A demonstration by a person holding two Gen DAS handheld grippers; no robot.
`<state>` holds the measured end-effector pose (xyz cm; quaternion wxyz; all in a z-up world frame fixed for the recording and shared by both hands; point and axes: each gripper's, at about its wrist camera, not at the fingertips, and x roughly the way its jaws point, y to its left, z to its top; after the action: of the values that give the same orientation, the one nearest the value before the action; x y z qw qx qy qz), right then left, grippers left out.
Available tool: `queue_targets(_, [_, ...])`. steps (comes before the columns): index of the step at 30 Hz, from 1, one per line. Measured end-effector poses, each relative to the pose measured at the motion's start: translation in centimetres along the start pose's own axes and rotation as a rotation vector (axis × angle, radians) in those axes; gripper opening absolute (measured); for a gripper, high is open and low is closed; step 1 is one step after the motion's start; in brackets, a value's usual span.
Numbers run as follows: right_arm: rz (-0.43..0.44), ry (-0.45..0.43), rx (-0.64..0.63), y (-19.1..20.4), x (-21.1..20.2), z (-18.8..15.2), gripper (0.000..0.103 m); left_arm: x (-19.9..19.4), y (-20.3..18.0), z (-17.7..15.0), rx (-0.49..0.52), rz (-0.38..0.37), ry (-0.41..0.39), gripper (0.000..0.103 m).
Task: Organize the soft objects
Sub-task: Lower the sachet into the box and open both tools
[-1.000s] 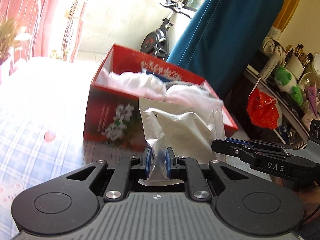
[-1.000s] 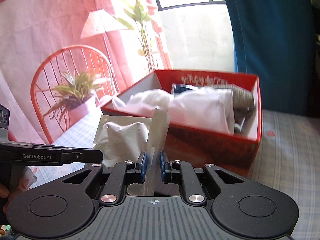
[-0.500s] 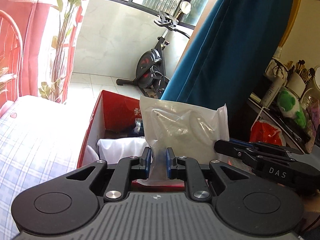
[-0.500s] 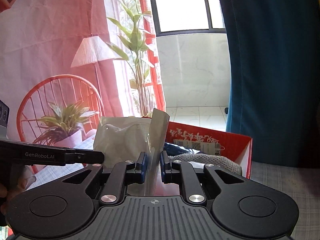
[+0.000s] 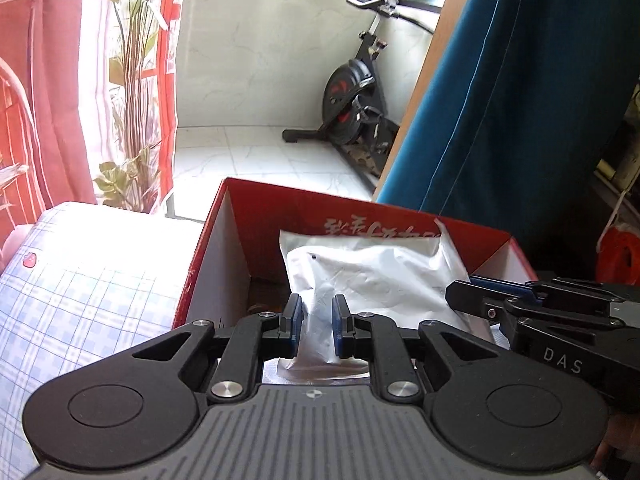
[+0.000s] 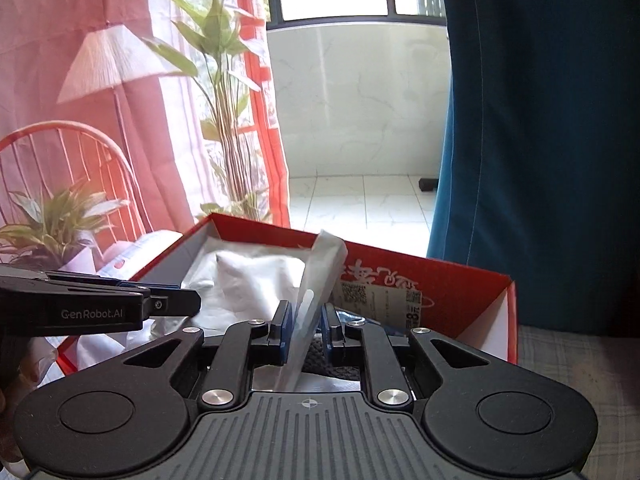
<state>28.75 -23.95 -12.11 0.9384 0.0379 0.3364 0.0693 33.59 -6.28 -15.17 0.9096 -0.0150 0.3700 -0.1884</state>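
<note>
A clear plastic bag [image 5: 372, 276] with something white folded inside hangs over the open red cardboard box [image 5: 304, 208]. My left gripper [image 5: 316, 322] is shut on the bag's near edge. My right gripper [image 6: 304, 322] is shut on the same plastic bag [image 6: 320, 276] at its right edge, seen edge-on. The bag's white bulk [image 6: 256, 276] lies to the left in the right wrist view, above the red box [image 6: 460, 280]. Each gripper shows in the other's view: the right one [image 5: 532, 300] at the bag's right side, the left one [image 6: 100, 304] at its left.
The box stands on a bed with a blue checked sheet [image 5: 80, 292]. Dark knitted fabric [image 6: 340, 364] and a blue item lie in the box under the right gripper. A teal curtain [image 5: 520, 100] hangs right, a pink curtain [image 6: 80, 60] and plants left, an exercise bike [image 5: 352, 96] beyond.
Both grippers have carried the bag forward from in front of the box to over its opening. The white clothes seen in the box earlier are now hidden below the bag.
</note>
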Motion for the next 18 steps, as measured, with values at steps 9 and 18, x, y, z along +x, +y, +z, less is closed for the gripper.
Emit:
queue_targets(9, [0.004,0.164,0.099,-0.9,2.9,0.2,0.014,0.8,-0.9,0.3,0.075,0.047,0.033,0.019])
queue_targets(18, [-0.032,0.043,0.051,-0.4,0.0,-0.4,0.033,-1.6,-0.1,0.1,0.082,0.008,-0.019,0.059])
